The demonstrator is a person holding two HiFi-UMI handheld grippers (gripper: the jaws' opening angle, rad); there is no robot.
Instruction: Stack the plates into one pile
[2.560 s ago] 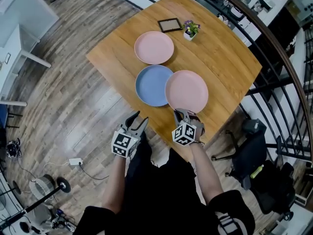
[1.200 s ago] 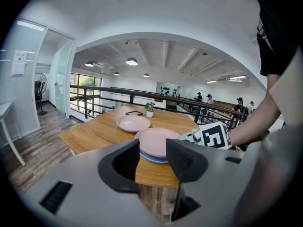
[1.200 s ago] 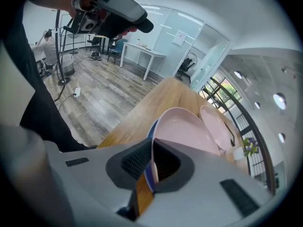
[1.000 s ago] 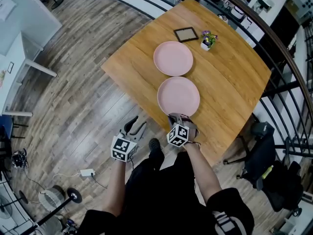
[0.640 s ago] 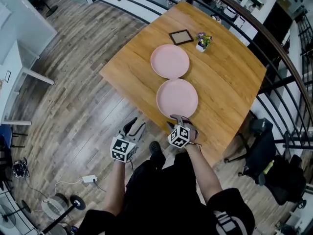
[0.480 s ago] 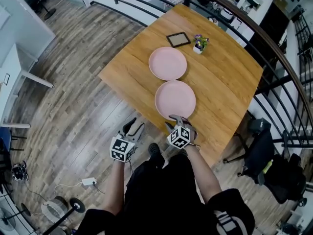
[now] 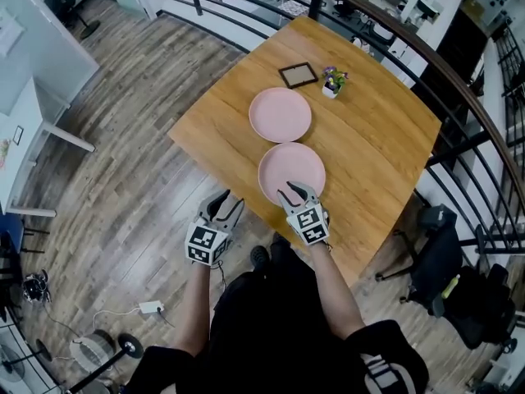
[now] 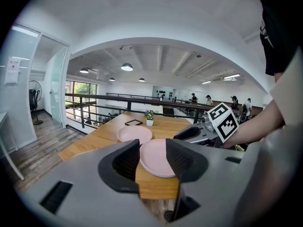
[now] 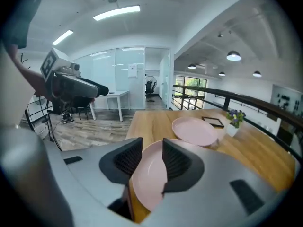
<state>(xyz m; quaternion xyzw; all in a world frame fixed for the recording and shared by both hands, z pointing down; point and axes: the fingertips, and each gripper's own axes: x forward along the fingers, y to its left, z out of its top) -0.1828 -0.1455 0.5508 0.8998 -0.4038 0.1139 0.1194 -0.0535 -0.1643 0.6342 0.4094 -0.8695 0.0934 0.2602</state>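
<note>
Two pink plates lie on the wooden table (image 7: 377,138): a far one (image 7: 280,114) and a near one (image 7: 291,171) by the table's front edge. No blue plate shows. My right gripper (image 7: 295,195) hangs over the near plate's front rim. Its jaws stand apart and are closing. In the right gripper view the near plate's (image 9: 149,183) rim shows between them with the pads off it. My left gripper (image 7: 223,206) is open and holds nothing. It hovers over the floor, left of the table's edge, and points at the near plate (image 8: 156,157).
A small black picture frame (image 7: 297,75) and a potted flower (image 7: 332,81) stand behind the far plate. A dark railing (image 7: 459,80) curves round the table's far and right sides. A black chair (image 7: 435,261) stands at the right. Wooden floor (image 7: 123,179) lies to the left.
The near pink plate, earlier half beside a blue plate, now covers it. The right gripper's jaws have parted from the plate's rim. The left gripper has risen a little.
</note>
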